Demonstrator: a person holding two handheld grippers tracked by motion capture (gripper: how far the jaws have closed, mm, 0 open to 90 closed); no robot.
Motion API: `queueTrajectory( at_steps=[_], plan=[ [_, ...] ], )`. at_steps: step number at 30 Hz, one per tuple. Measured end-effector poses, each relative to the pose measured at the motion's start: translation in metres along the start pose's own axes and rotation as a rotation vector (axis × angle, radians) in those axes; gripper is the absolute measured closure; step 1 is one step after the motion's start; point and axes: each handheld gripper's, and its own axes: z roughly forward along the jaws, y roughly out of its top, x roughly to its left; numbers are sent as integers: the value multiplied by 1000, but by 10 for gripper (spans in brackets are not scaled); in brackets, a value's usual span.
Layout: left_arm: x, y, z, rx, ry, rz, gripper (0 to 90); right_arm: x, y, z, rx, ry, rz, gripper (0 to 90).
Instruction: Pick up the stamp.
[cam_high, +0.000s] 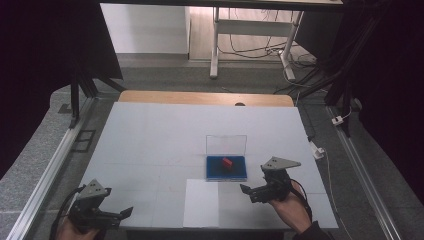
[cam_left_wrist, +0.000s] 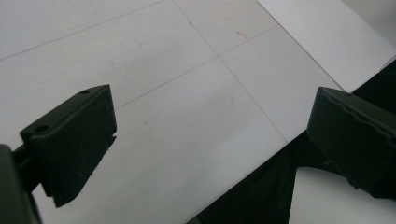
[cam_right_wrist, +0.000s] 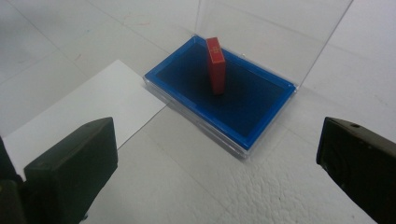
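**Right gripper is lined up on the red block in the blue case**

Straight ahead of the right gripper (cam_right_wrist: 217, 154), just past its wide-open, empty jaws, sits a blue-lined case (cam_right_wrist: 261, 121) with its clear lid (cam_right_wrist: 280, 37) standing up at the back. Inside is one small red block (cam_right_wrist: 216, 65), upright on end, so its long axis is vertical. Nothing else in there. A white paper sheet (cam_high: 201, 202) lies beside the case. Left gripper (cam_high: 102, 212) is well apart at the near left corner, jaws also spread and empty, so my guess is the right one goes for it.
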Motion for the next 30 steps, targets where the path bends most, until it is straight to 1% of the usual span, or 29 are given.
queueTrajectory(
  at_steps=[3,4,7,12,20,27,30],
  plan=[
    [0,0,0,0,-1,0,22,0,2,4,3,0,-7,0],
    [0,0,0,0,-1,0,22,0,4,8,13,2,-16,0],
    [0,0,0,0,-1,0,22,0,7,13,17,6,-29,0],
    [0,0,0,0,-1,0,22,2,11,19,26,11,-44,0],
    [0,0,0,1,-3,0,21,2,16,28,19,20,-43,0],
    [0,0,0,1,-2,0,21,1,22,38,27,21,-54,0],
    [0,0,0,2,-1,1,21,0,25,46,34,16,-55,0]
  ],
)
